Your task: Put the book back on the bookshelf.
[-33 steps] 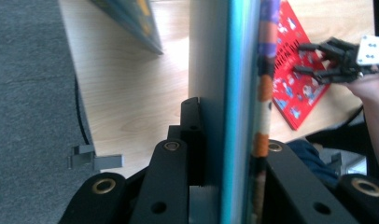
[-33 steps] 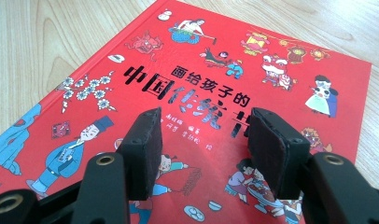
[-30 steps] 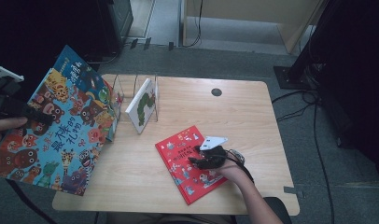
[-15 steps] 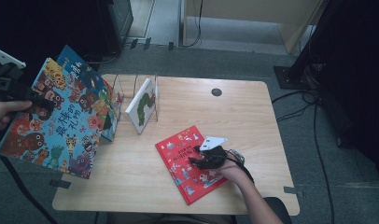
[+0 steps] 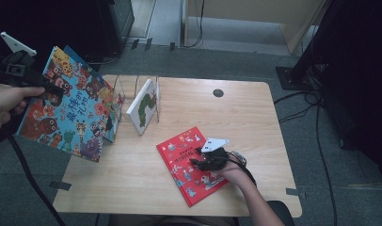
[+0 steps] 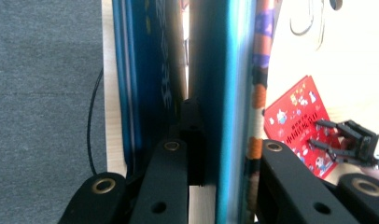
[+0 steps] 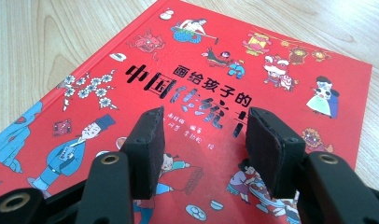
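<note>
Change: the large teal animal-covered picture book [image 5: 69, 110] had been carried nearer the wire book rack [image 5: 132, 101].
Left tongs [image 5: 50, 89]: clamped on that book.
Right tongs [image 7: 201, 140]: parted, empty, over the flat red picture book [image 7: 192, 93].

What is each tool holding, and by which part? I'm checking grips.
Left tool clamps the big animal book at its edge; right tool holds nothing.

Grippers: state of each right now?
Left gripper: closed on the big animal picture book, held up off the table.
Right gripper: open, jaws resting above the red book, gripping nothing.
</note>
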Motion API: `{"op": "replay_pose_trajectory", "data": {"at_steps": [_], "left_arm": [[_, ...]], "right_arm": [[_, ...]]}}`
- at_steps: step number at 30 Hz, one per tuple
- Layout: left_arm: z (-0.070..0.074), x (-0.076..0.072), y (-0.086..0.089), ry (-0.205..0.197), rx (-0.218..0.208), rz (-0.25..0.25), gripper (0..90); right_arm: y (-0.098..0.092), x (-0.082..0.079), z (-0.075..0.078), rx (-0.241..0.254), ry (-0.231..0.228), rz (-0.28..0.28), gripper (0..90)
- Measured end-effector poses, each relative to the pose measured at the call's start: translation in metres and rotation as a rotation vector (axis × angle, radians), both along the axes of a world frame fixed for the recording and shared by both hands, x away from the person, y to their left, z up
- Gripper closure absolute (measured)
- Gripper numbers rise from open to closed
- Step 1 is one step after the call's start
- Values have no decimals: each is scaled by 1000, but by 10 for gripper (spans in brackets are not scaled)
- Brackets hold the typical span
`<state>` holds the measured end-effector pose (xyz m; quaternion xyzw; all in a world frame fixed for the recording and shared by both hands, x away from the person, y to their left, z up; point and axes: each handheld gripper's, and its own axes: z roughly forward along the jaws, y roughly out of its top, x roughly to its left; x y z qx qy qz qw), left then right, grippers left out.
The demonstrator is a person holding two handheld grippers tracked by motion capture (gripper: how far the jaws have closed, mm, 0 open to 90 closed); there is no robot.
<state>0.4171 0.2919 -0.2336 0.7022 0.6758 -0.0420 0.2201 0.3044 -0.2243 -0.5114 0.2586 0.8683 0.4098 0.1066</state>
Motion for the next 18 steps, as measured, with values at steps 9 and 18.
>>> {"op": "replay_pose_trajectory", "data": {"at_steps": [9, 18], "left_arm": [[-2, 30, -14, 4, 19, -24, 809], [-19, 47, -19, 27, 32, -14, 810]], "right_arm": [[0, 0, 0, -1, -3, 1, 480], [0, -1, 0, -1, -4, -7, 483]]}}
